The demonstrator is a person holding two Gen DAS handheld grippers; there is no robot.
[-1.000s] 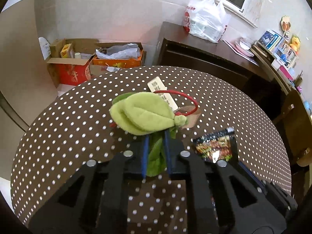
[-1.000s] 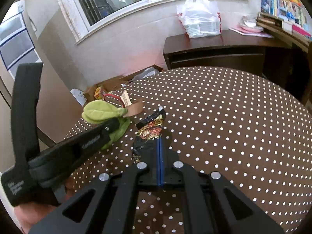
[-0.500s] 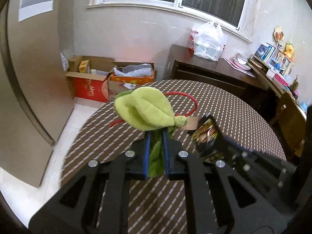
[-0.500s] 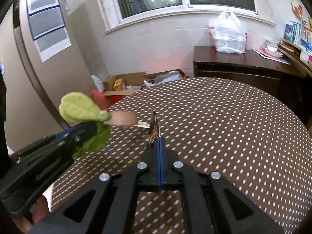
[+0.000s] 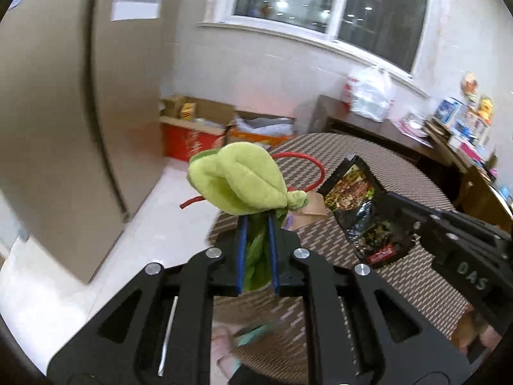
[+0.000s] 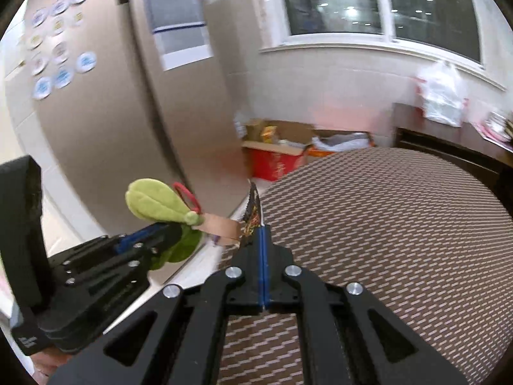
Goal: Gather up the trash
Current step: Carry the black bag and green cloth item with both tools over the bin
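My left gripper is shut on a green plush leaf toy with a red cord and a brown paper tag, held in the air past the table's left edge. The toy also shows in the right wrist view. My right gripper is shut on a dark snack wrapper, seen edge-on there and flat in the left wrist view. Both are lifted above the round dotted table.
Open cardboard boxes with bags stand on the floor by the far wall. A dark wooden sideboard with a white plastic bag is behind the table. A tall beige cabinet stands at left.
Both grippers have lifted their items off the table and swung left toward the floor side. The view has risen and the table has dropped lower in the frames.
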